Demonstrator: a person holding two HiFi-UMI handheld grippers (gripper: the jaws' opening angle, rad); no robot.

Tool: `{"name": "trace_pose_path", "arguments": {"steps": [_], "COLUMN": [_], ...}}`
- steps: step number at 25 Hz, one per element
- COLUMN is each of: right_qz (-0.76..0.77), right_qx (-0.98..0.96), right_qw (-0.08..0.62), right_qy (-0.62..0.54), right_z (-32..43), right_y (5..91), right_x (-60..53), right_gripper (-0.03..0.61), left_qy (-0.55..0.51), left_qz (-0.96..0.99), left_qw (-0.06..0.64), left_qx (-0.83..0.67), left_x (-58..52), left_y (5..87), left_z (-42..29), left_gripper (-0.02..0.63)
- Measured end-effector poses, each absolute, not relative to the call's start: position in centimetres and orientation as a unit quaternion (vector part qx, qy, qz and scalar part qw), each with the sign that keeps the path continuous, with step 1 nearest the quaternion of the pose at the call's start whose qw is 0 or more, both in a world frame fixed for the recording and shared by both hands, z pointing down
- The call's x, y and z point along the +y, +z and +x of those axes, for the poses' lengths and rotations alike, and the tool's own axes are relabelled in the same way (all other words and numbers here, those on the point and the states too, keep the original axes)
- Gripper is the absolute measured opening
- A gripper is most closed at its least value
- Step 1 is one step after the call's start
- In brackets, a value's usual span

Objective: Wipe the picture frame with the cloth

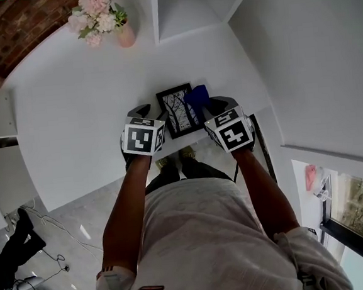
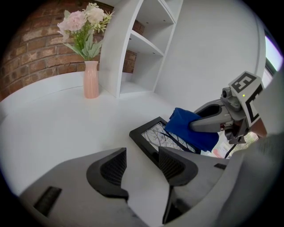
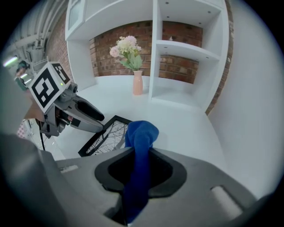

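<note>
A black picture frame (image 1: 178,110) with a branch drawing lies flat on the white table (image 1: 71,106), near its front edge. My right gripper (image 1: 211,105) is shut on a blue cloth (image 1: 197,97), which rests on the frame's right side. In the right gripper view the cloth (image 3: 141,137) runs up between the jaws of my right gripper (image 3: 140,170) and bunches over the frame (image 3: 104,137). My left gripper (image 2: 143,165) stands open with only bare table between its fingers, just short of the frame's (image 2: 151,135) near-left edge. The cloth (image 2: 191,128) hangs from the other gripper there.
A pink vase of pink flowers (image 1: 119,28) stands at the back of the table beside a white shelf unit (image 1: 185,8). A white wall (image 1: 312,54) closes the right side. The table's front edge (image 1: 169,150) runs just below both grippers.
</note>
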State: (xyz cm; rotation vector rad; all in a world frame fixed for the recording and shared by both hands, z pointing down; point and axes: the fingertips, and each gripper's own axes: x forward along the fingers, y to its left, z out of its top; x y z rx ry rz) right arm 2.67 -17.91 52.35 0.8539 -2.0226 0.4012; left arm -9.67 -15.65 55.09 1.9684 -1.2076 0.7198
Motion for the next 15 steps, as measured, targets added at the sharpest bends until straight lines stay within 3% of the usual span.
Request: {"name": "trace_pose_path", "arguments": {"steps": [9, 15], "right_qz": [0.283, 0.223], "right_qx": [-0.853, -0.86], "right_qw": [0.402, 0.418], "right_qy": [0.176, 0.191], "right_z": [-1.6, -4.5], "right_y": [49.0, 50.9], "right_x": [-13.1, -9.4], "right_gripper": [0.078, 0.078], "left_qy": [0.273, 0.268], "left_qz": [0.761, 0.765], "left_qw": [0.356, 0.357], "left_qx": [-0.469, -0.463], "left_x": [-15.7, -15.6], "left_y": [55.2, 55.3], "left_z": [-9.8, -9.2], "left_gripper": [0.222, 0.222]}}
